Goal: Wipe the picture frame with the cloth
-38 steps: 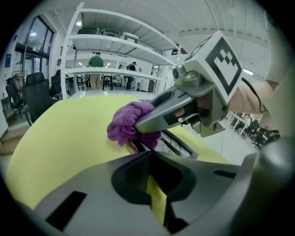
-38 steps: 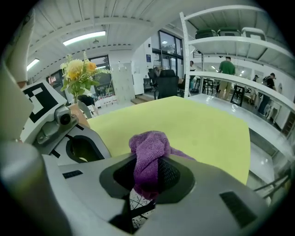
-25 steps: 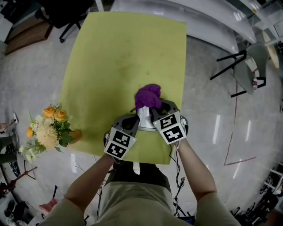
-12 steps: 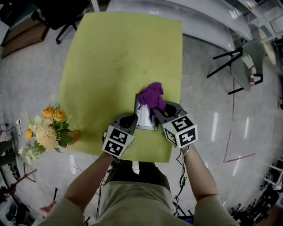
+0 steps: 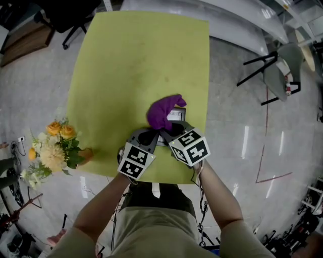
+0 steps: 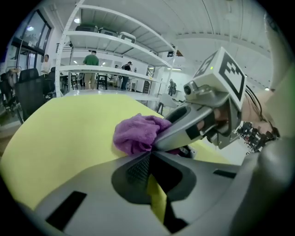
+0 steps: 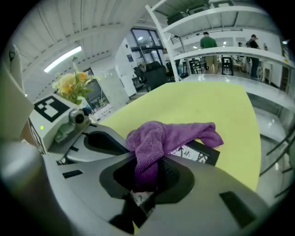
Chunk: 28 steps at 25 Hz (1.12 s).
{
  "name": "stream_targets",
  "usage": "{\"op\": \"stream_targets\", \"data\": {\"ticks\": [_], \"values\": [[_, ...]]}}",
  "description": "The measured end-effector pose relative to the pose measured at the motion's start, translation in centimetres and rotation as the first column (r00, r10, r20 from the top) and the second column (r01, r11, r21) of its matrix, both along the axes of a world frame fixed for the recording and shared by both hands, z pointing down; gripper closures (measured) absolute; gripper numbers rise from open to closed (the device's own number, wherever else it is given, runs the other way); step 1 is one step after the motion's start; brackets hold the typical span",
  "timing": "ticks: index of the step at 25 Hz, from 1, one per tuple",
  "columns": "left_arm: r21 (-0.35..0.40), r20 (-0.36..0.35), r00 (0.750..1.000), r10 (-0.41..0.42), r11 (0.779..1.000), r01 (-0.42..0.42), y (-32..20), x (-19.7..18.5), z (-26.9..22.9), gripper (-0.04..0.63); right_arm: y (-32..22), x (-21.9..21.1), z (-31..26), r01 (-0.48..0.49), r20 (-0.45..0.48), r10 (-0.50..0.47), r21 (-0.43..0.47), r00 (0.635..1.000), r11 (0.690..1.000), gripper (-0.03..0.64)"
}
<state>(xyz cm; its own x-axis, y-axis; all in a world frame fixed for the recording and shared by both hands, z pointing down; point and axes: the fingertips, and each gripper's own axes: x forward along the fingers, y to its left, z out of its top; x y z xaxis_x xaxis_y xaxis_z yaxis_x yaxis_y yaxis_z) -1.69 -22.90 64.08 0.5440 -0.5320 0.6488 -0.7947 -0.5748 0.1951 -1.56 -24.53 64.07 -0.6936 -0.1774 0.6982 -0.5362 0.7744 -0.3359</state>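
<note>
The purple cloth [image 5: 162, 112] hangs bunched from my right gripper [image 5: 165, 130], which is shut on it. In the right gripper view the cloth [image 7: 161, 138] drapes over the black-edged picture frame [image 7: 200, 156], which lies on the yellow-green table mat [image 7: 216, 110]. In the head view only a corner of the frame [image 5: 176, 115] shows, right of the cloth. My left gripper [image 5: 150, 135] sits just left of the right one. In the left gripper view its jaws [image 6: 150, 156] meet at the tips with nothing between them, and the cloth [image 6: 136, 133] lies just beyond.
A bouquet of orange and cream flowers [image 5: 55, 148] stands off the mat's left edge. The mat's near edge [image 5: 151, 179] runs just below both grippers. A folded chair [image 5: 282, 75] is on the floor at right, an office chair [image 5: 70, 15] at top left.
My right gripper has swung left, closing on the left gripper, and dragged the cloth leftward across the frame. The frame now shows farther from me, beside the cloth. The left gripper has hardly moved.
</note>
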Motion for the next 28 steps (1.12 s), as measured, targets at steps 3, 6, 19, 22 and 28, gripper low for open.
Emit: {"op": "stream_targets", "data": {"ticks": [3,6,19,22,28], "values": [[0.001,-0.010,1.000,-0.010,1.000,0.010,0.0,-0.1,0.0,0.588,-0.3,1.6,0.5,0.001,-0.069,0.001,0.026,0.998,1.000,0.537],[-0.004,-0.014,1.000,-0.002,1.000,0.002,-0.1,-0.1,0.0,0.588,-1.3,4.0,0.8,-0.006,-0.143,0.017,0.075,0.990,0.997,0.535],[0.006,-0.008,1.000,0.012,1.000,-0.012,0.0,-0.2,0.0,0.589,0.0,7.0,-6.1,-0.119,0.016,0.119,0.049,0.993,0.992,0.537],[0.009,-0.008,1.000,0.015,1.000,-0.015,0.0,-0.2,0.1,0.589,3.4,3.7,-6.3,-0.056,0.091,0.059,-0.031,0.994,0.998,0.537],[0.010,-0.003,1.000,0.025,1.000,-0.024,0.0,-0.1,-0.1,0.589,6.6,0.5,-2.1,0.000,0.004,0.000,-0.041,1.000,0.999,0.533]]}}
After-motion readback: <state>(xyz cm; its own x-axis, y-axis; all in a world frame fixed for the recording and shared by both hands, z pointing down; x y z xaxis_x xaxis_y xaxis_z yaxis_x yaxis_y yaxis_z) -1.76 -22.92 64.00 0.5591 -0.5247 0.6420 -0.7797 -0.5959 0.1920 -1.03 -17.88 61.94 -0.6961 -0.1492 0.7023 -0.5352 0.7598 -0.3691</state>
